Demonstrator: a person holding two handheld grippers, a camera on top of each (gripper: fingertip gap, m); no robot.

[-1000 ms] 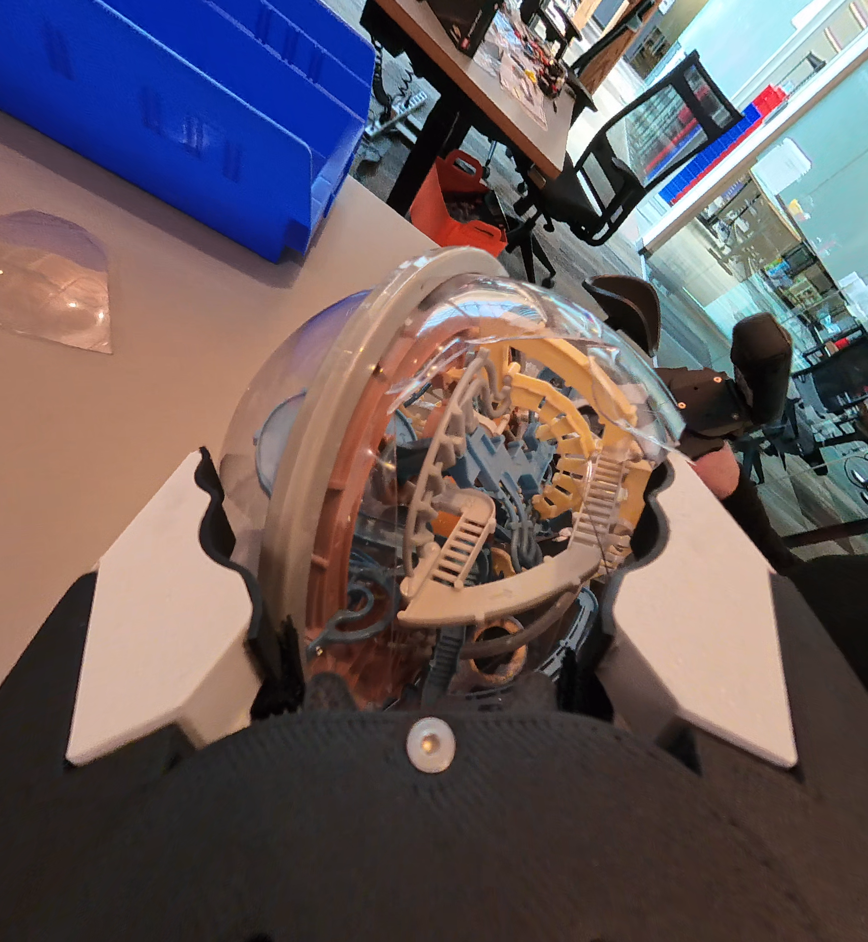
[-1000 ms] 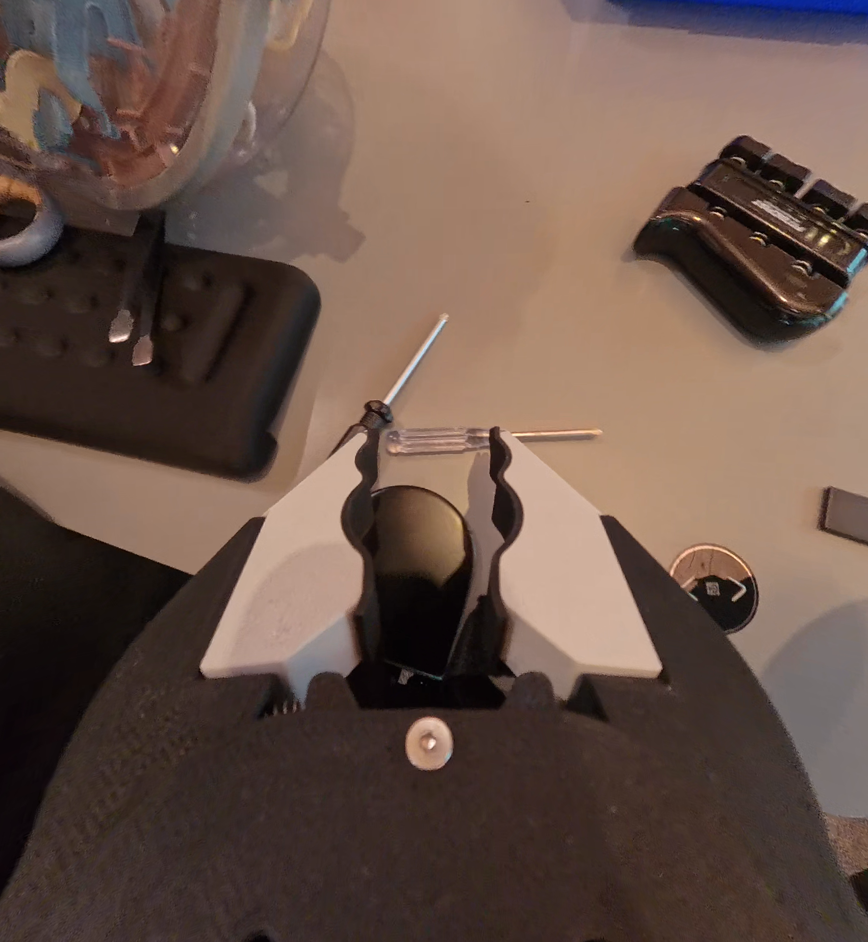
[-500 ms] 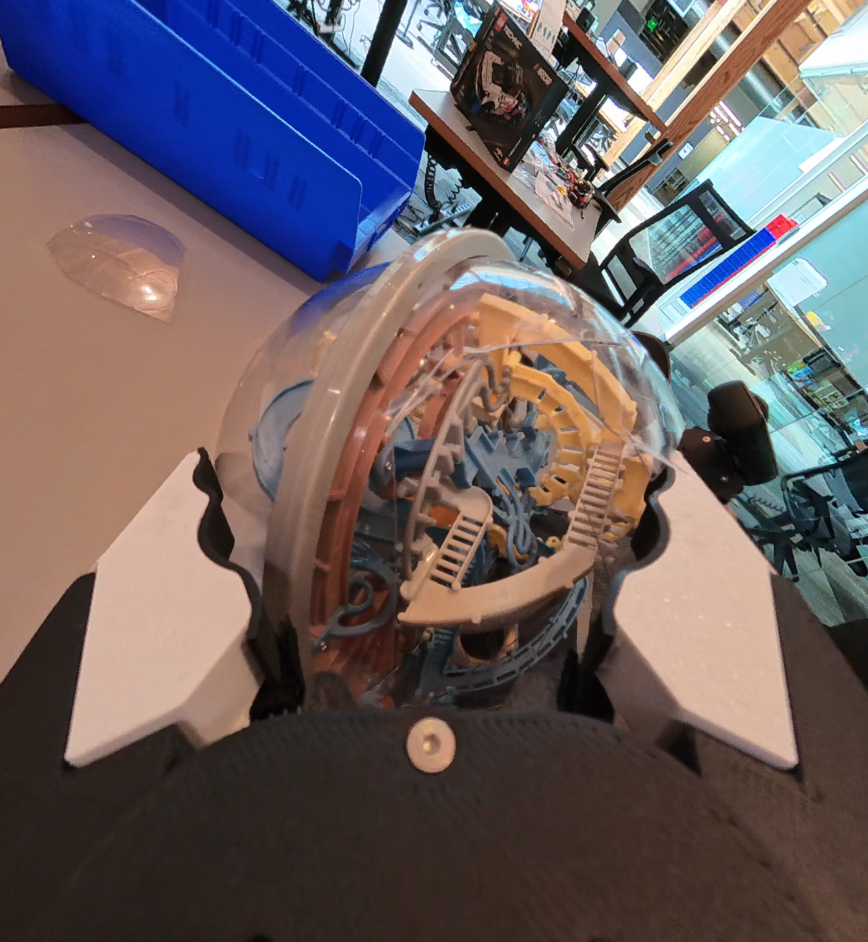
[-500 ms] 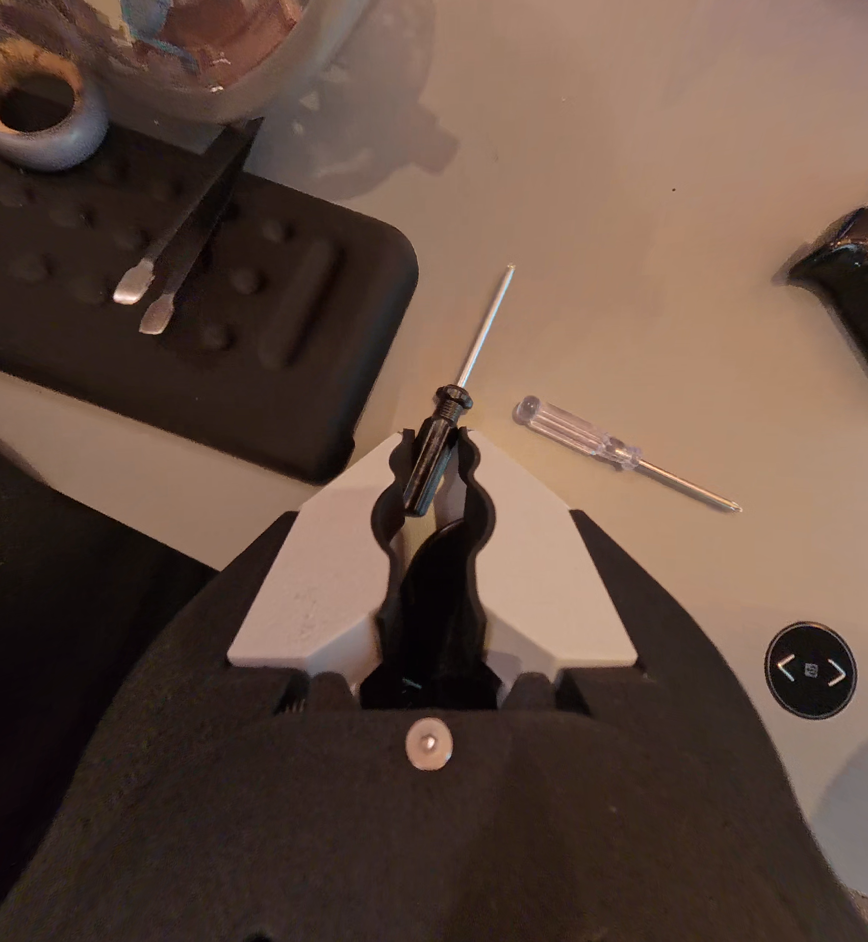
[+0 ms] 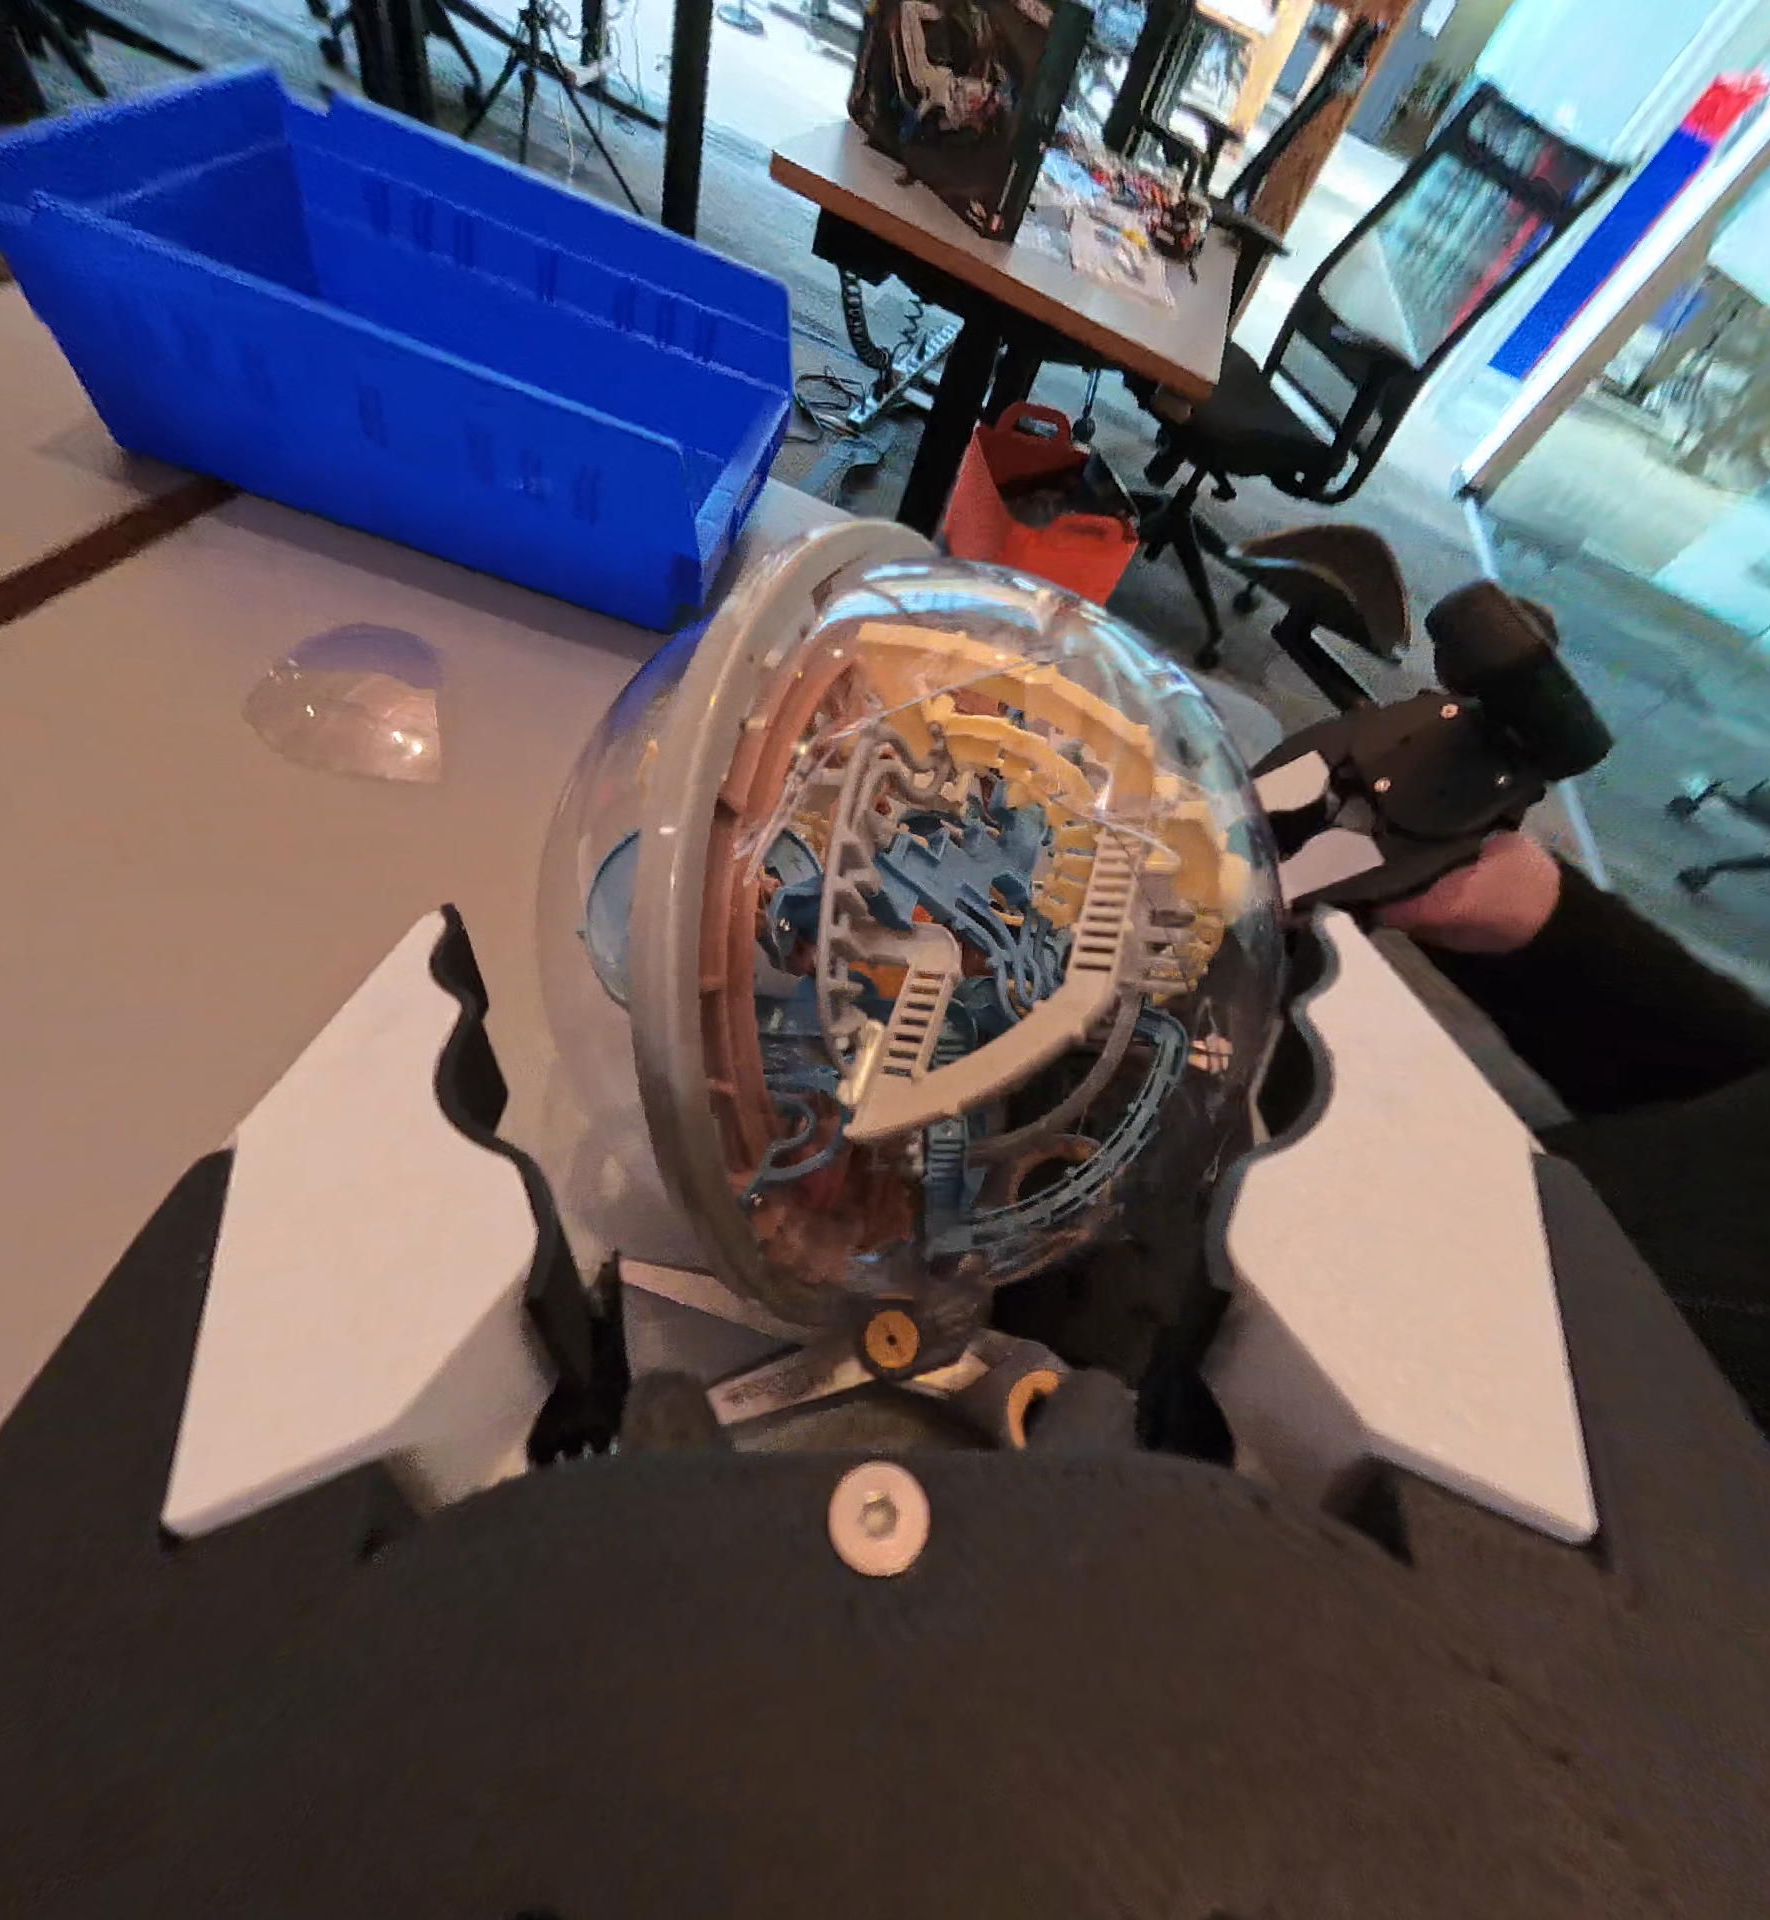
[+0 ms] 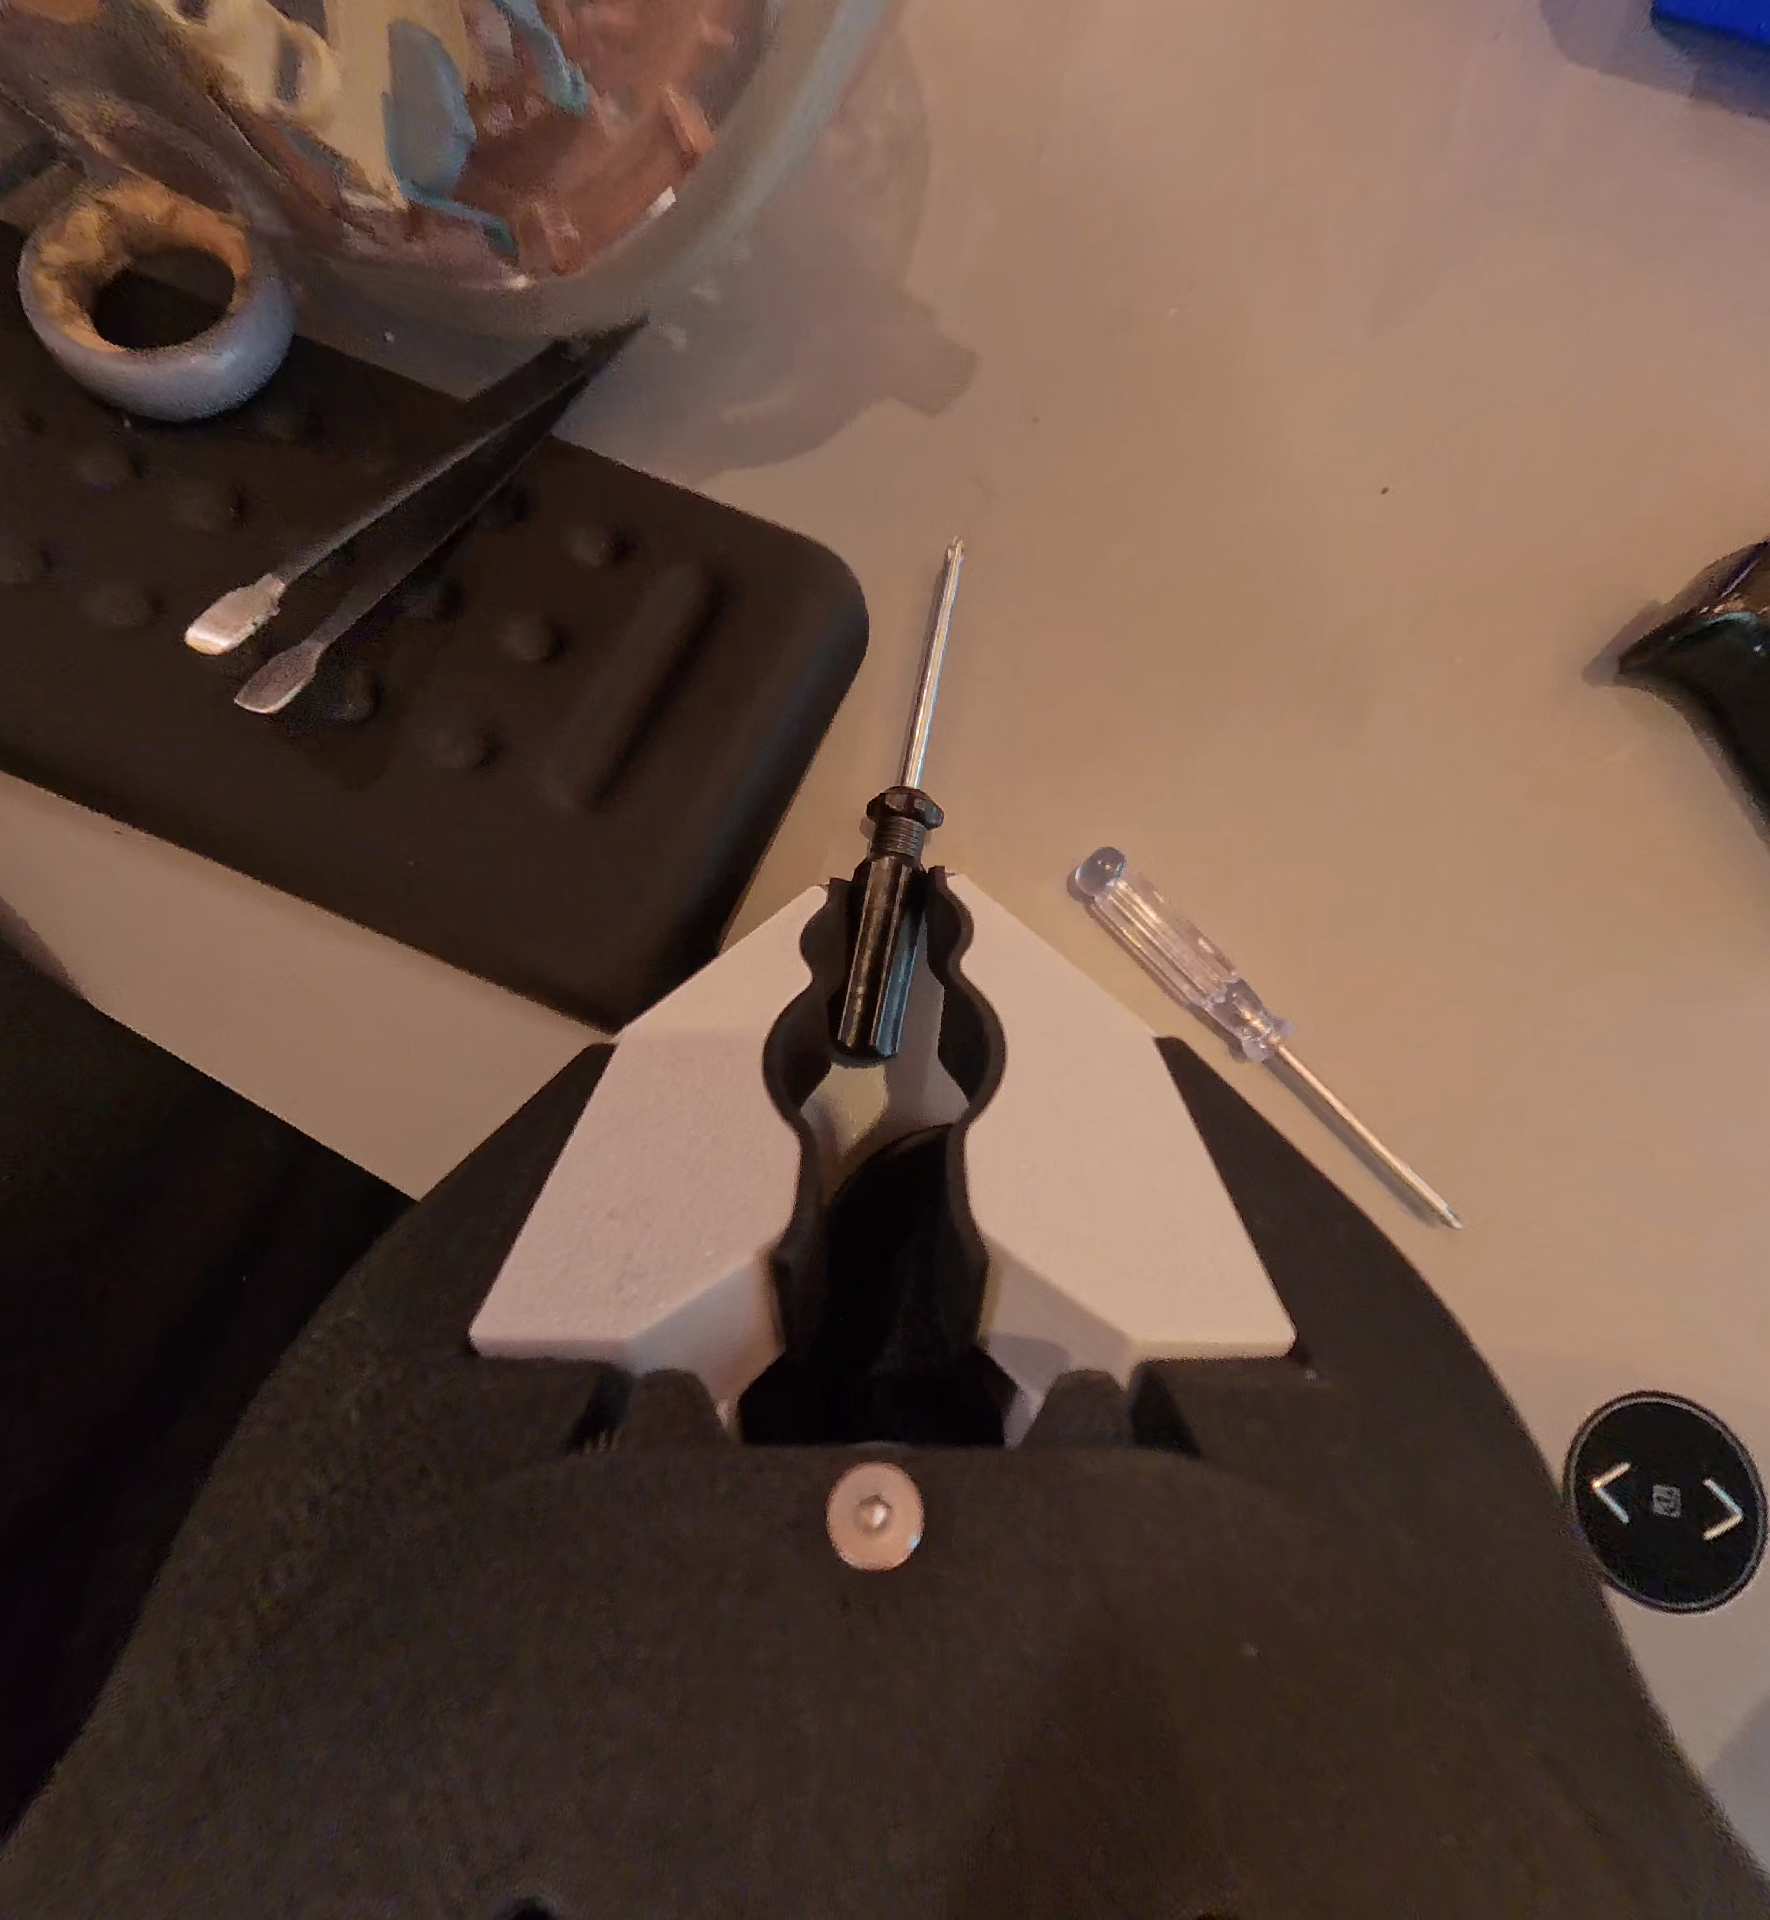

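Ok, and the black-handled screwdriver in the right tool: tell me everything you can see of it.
The black-handled screwdriver is small and slim, with a faceted dark handle that looks like plastic, a threaded collar with a nut-like ring, and a thin bright metal shaft ending in a fine tip. The right tool is shut on its handle near the fingertips. The shaft points forward over the table, beside the black mat. Whether the tip touches the table is unclear.

Right gripper (image 6: 886, 894) closed on black-handled screwdriver (image 6: 883, 940), shaft toward twelve o'clock, clear-handled screwdriver (image 6: 1187, 966) just beside at three o'clock, black mat (image 6: 507, 707) with tweezers (image 6: 341, 613) at ten o'clock
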